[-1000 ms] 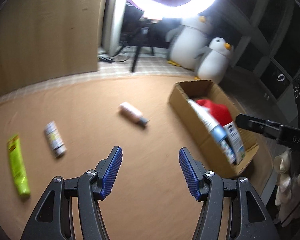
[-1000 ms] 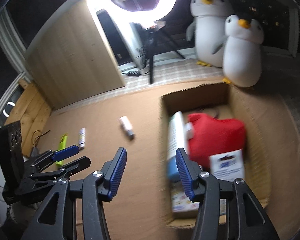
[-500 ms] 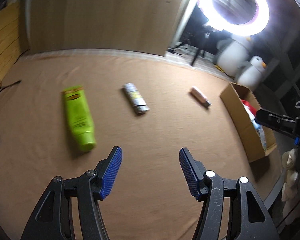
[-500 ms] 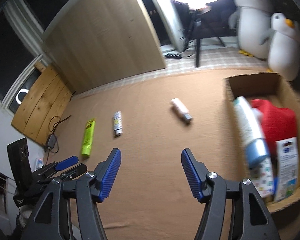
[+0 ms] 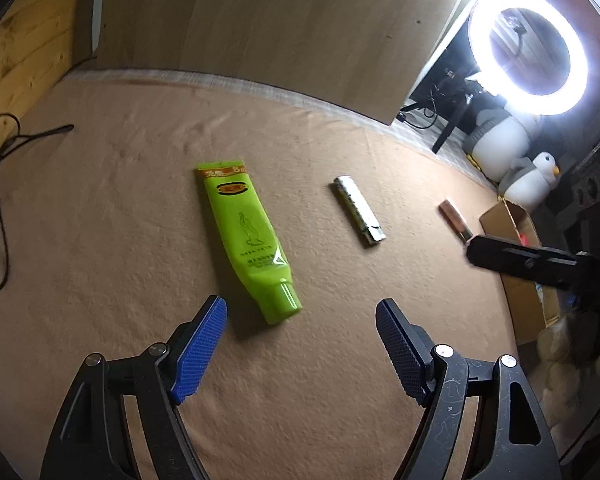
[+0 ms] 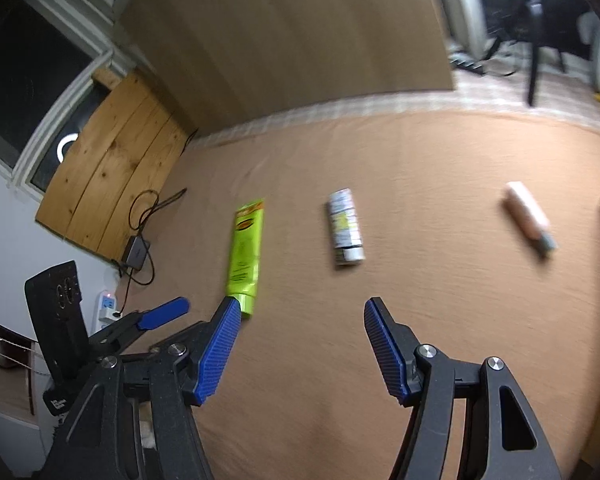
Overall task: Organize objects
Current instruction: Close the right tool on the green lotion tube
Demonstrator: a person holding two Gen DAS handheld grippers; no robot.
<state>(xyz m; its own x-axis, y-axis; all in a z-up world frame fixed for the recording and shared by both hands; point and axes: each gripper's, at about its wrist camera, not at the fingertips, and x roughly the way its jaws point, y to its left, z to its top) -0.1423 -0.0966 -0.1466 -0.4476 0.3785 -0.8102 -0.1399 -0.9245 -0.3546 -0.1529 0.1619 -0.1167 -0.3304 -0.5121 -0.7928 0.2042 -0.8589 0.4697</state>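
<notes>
A lime-green tube (image 5: 246,236) lies on the brown cloth, its cap toward me, just ahead of my open, empty left gripper (image 5: 302,344). It also shows in the right wrist view (image 6: 246,248). A silver tube (image 5: 358,210) (image 6: 345,226) lies to its right, and a pink bottle (image 5: 454,218) (image 6: 528,216) farther right. My right gripper (image 6: 302,346) is open and empty, short of the green and silver tubes. A cardboard box (image 5: 520,248) with items sits at the far right. The left gripper (image 6: 162,312) shows at the right view's lower left.
A wooden panel (image 5: 280,28) stands behind the cloth. Cables and an adapter (image 6: 138,250) lie at the left edge. A ring light (image 5: 528,50) and plush penguins (image 5: 532,176) stand at the back right. A wooden board (image 6: 112,164) leans at the left.
Both grippers have swung left, away from the cardboard box. The green tube is now close ahead of the left gripper. Both stay open and empty.
</notes>
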